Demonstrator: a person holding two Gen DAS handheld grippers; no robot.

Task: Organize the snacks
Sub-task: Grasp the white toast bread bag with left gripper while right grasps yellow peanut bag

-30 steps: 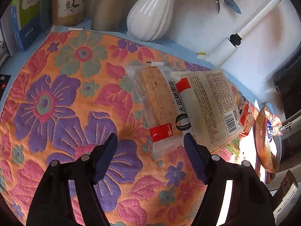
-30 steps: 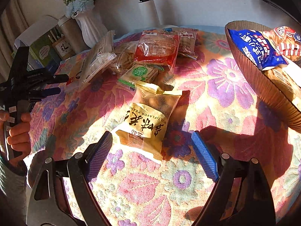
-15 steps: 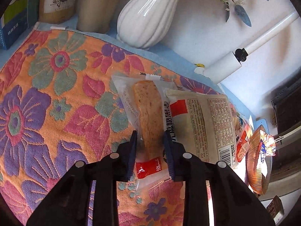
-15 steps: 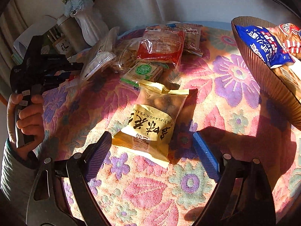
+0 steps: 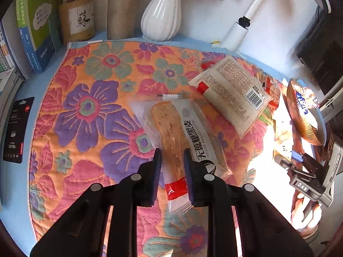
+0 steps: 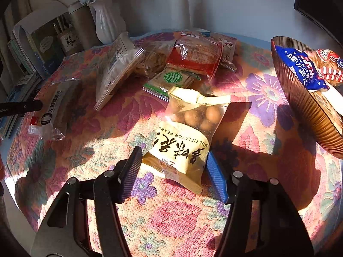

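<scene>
left gripper [image 5: 171, 162], jaws clamped across the near end of the toast bread packet [image 5: 182, 141]; right gripper [image 6: 173, 171], closing astride the peanut bag [image 6: 188, 132], its long axis running away from us (snack bowl [image 6: 300, 107] nearer this hand).

Near half of the floral cloth [image 6: 175, 218] is bare, open passage. The peanut bag [image 6: 188, 132] sits mid-cloth. A snack pile [image 6: 182, 62] crowds the far middle. The ribbed bowl [image 6: 304, 115] blocks the right edge. Vase [image 5: 161, 15], pen cup [image 5: 77, 21] and books [image 5: 36, 27] wall the far left. Cloth left of the toast pack [image 5: 178, 132] is clear.
</scene>
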